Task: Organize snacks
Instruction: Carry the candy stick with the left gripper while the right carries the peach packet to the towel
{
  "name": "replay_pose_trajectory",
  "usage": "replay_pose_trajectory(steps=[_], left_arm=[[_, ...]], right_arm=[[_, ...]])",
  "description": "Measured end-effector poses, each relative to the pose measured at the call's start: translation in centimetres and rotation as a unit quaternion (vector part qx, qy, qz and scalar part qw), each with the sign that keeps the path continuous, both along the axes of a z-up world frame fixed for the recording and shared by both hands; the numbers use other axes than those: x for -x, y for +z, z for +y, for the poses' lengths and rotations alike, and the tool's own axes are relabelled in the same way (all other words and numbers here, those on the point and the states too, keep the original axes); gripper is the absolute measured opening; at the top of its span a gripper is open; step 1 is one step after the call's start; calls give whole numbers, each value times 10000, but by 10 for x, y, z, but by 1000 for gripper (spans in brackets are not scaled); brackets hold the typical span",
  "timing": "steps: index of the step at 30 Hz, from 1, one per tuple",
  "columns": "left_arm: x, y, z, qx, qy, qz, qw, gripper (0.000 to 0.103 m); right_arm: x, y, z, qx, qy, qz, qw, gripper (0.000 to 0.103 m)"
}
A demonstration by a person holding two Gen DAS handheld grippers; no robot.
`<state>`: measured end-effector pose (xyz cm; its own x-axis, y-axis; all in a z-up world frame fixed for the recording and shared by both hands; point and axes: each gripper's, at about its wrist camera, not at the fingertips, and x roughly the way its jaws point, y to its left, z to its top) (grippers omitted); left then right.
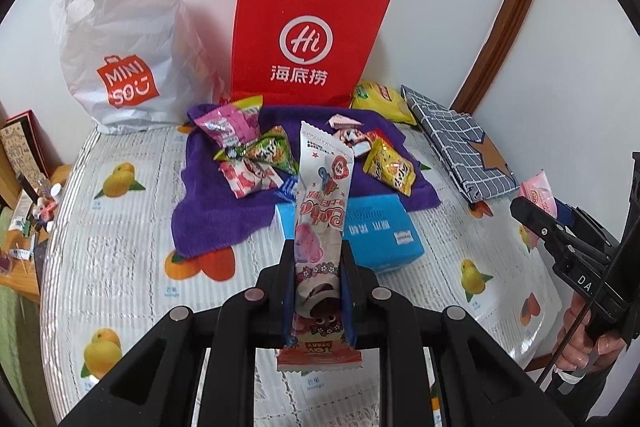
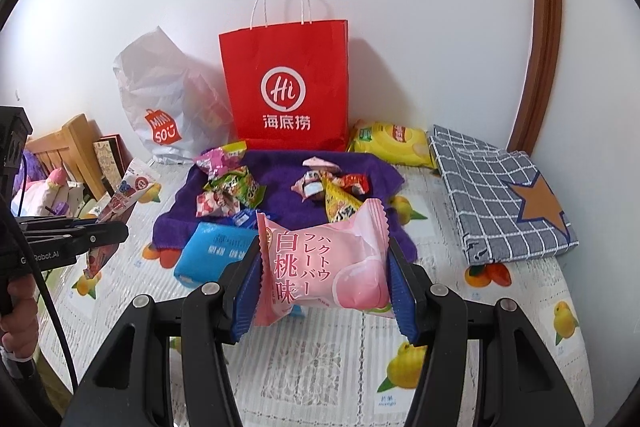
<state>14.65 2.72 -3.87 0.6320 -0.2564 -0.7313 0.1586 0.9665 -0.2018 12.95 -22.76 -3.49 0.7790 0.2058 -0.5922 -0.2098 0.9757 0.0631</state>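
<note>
My left gripper [image 1: 318, 259] is shut on a long white and pink snack stick packet [image 1: 322, 195], held upright above the table; the packet also shows in the right wrist view [image 2: 120, 203]. My right gripper [image 2: 324, 267] is shut on a pink white-peach snack packet [image 2: 326, 263], held above the table; it shows at the right edge of the left wrist view [image 1: 538, 193]. Several small snack packets [image 1: 256, 155] lie on a purple towel [image 1: 216, 219]. A blue box [image 1: 376, 231] lies at the towel's front edge.
A red paper bag [image 1: 308, 35] and a white Miniso plastic bag [image 1: 120, 55] stand against the wall. A yellow chip bag [image 1: 384, 99] and a folded checked cloth [image 1: 460, 143] lie at the right. A fruit-print cloth [image 1: 120, 247] covers the table.
</note>
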Motion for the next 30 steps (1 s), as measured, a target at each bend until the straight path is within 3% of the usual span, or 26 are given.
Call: replay_pose_trajectory(steps=[24, 30], left_arm=[[-87, 29, 14, 10, 178, -235, 9996, 18], [-116, 23, 14, 130, 181, -142, 9997, 18]], right_arm=[[-98, 24, 18, -79, -79, -56, 9999, 56], [-129, 20, 29, -129, 9, 16, 9999, 56]])
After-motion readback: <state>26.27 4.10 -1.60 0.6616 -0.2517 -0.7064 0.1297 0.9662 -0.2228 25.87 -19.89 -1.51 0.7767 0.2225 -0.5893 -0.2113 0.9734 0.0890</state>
